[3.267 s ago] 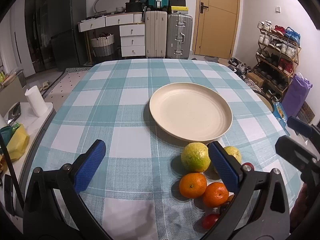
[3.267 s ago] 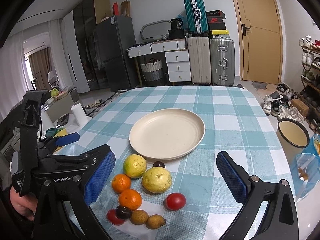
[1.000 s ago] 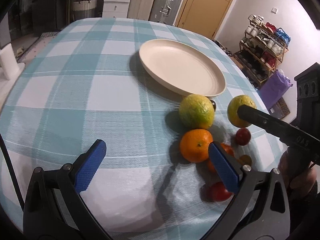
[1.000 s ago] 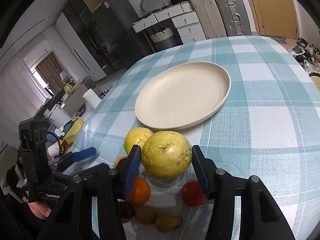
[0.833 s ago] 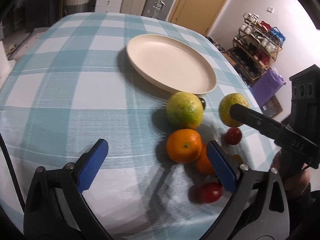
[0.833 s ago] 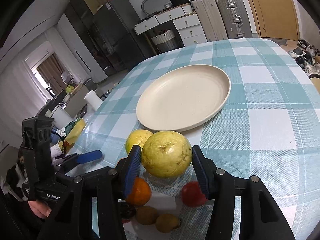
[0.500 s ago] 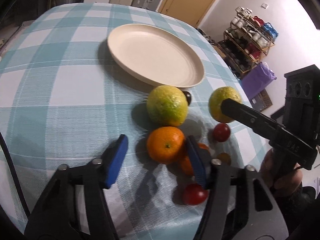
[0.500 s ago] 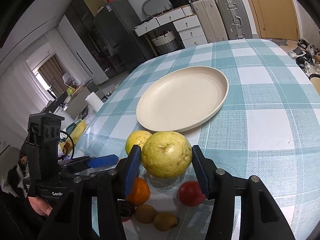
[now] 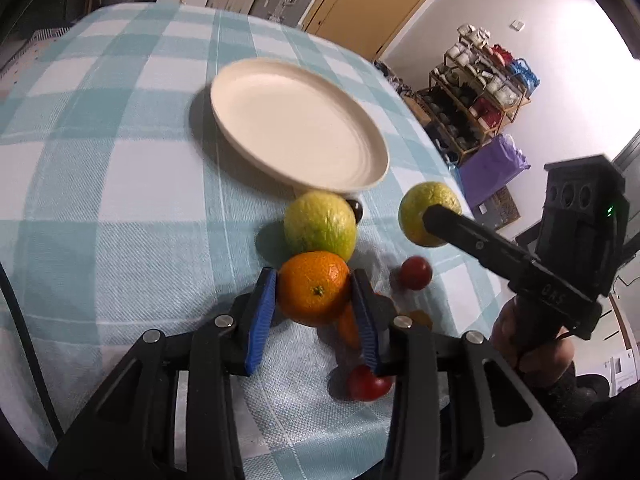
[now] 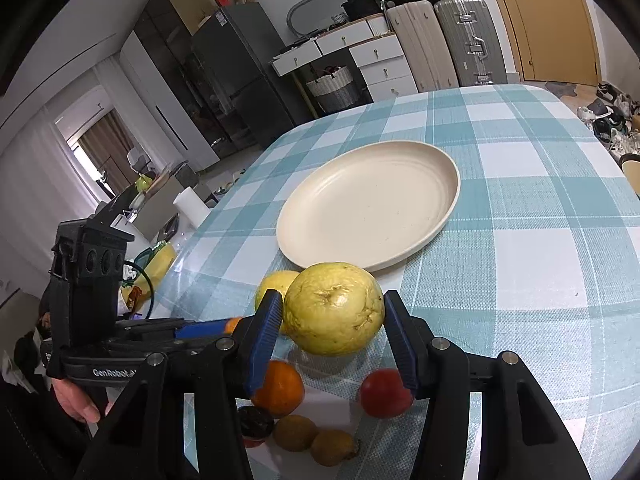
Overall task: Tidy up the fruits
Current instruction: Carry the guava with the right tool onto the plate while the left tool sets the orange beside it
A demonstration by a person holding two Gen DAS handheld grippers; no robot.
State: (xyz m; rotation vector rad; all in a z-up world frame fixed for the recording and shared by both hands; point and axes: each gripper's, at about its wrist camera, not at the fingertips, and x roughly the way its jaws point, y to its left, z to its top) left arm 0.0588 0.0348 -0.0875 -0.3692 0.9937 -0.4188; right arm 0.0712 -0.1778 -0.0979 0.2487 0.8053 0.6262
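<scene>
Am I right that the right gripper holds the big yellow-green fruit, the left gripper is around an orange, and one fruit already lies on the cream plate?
Not quite: the cream plate holds no fruit, as the right wrist view shows. The right gripper does hold the yellow-green fruit, and the left gripper, jaws closing, is around the orange.

The left tool [image 9: 314,308], wide open and off the fruit a second ago, now brackets the orange [image 9: 313,288], its jaws closing onto it.
</scene>
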